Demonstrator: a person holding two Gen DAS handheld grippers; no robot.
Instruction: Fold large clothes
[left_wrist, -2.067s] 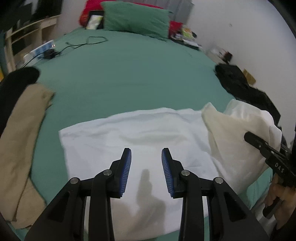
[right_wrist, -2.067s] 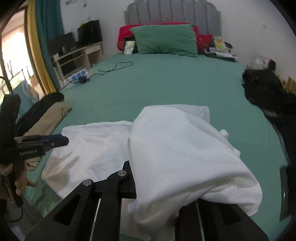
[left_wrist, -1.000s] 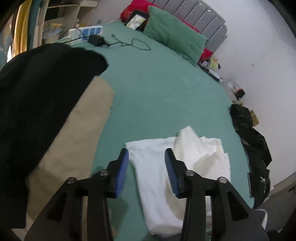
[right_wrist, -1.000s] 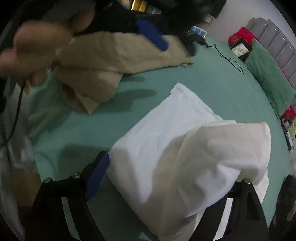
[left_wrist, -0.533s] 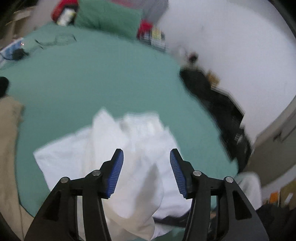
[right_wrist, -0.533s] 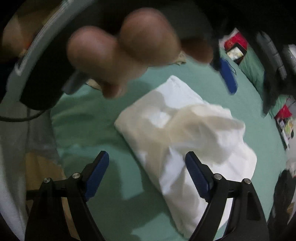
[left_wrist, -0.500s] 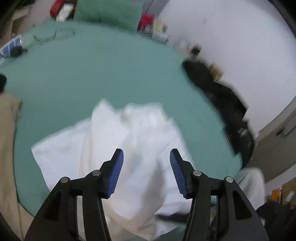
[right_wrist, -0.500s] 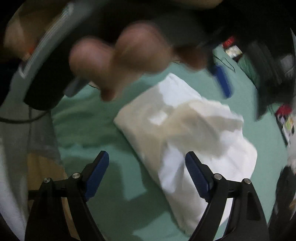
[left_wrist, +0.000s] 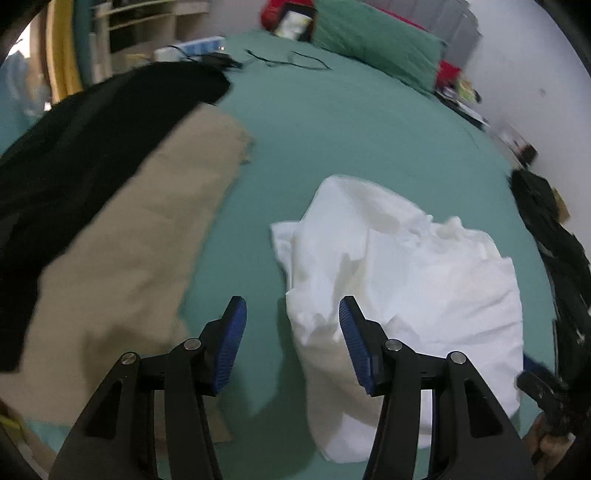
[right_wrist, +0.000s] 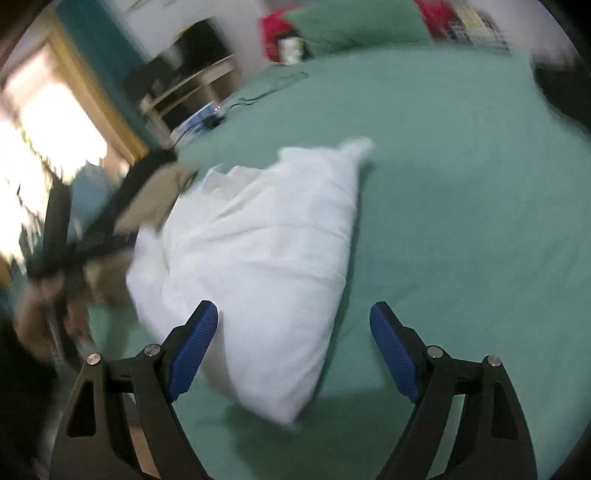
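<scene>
A folded white garment (left_wrist: 406, 266) is seen lying on the green bed sheet (left_wrist: 369, 129), beside a beige garment (left_wrist: 122, 243). Left gripper (left_wrist: 291, 347) and right gripper (right_wrist: 293, 350) are held spread above it, nothing pinched.

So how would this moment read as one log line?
step: mid-fold | white cloth garment: bunched on green bed sheet | left tool: open, empty | right tool: open, empty

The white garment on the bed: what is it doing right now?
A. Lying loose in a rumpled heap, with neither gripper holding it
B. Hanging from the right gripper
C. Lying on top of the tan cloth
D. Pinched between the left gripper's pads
A. The white garment lies rumpled on the green sheet, and both the left gripper and the right gripper have open, empty jaws.
</scene>
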